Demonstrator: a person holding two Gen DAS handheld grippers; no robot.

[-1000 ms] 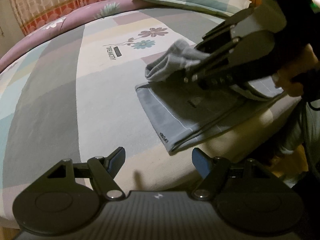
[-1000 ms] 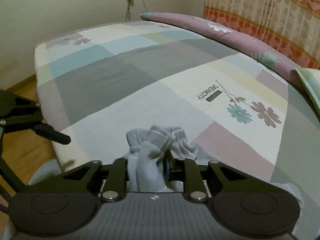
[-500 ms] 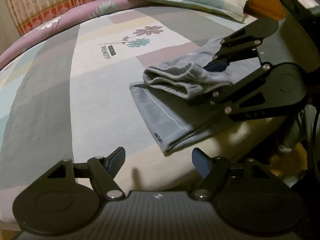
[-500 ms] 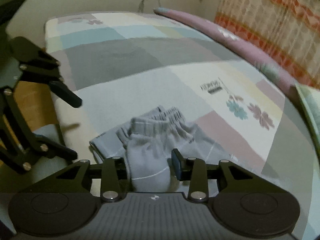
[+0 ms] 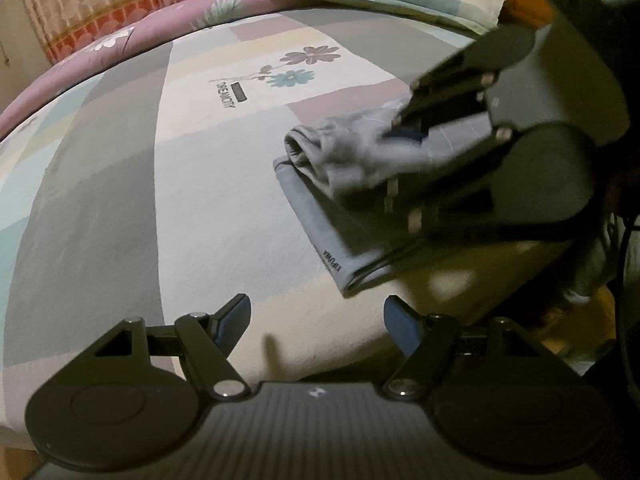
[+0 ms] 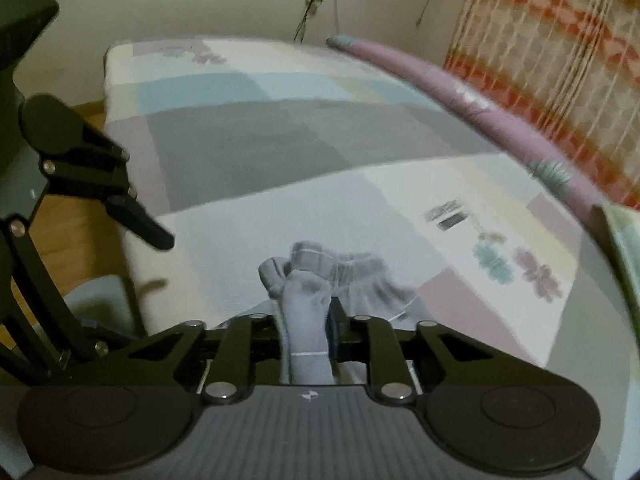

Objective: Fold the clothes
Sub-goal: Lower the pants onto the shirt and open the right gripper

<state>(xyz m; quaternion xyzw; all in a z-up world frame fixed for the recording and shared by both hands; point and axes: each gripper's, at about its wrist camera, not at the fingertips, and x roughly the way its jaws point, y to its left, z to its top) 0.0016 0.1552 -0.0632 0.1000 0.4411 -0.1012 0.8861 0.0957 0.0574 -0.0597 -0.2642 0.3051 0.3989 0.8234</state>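
While angled down over the bed (image 5: 120, 184), the right gripper (image 6: 306, 320) is opening, grey garment (image 6: 308, 304) still between its fingers. Left gripper (image 5: 316, 320) fingers apart, empty. Garment's near end hidden.

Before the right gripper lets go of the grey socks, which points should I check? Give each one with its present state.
1. Grey socks sit between the right gripper fingers: ok; its jaws are opening.
2. Socks lie over the folded grey garment: ok.
3. Folded garment lies flat on the bed: ok.
4. Left gripper is open, with nothing in it: ok.
5. Left gripper is away from the pile: ok.
6. Socks fully free of the pads: cannot tell.
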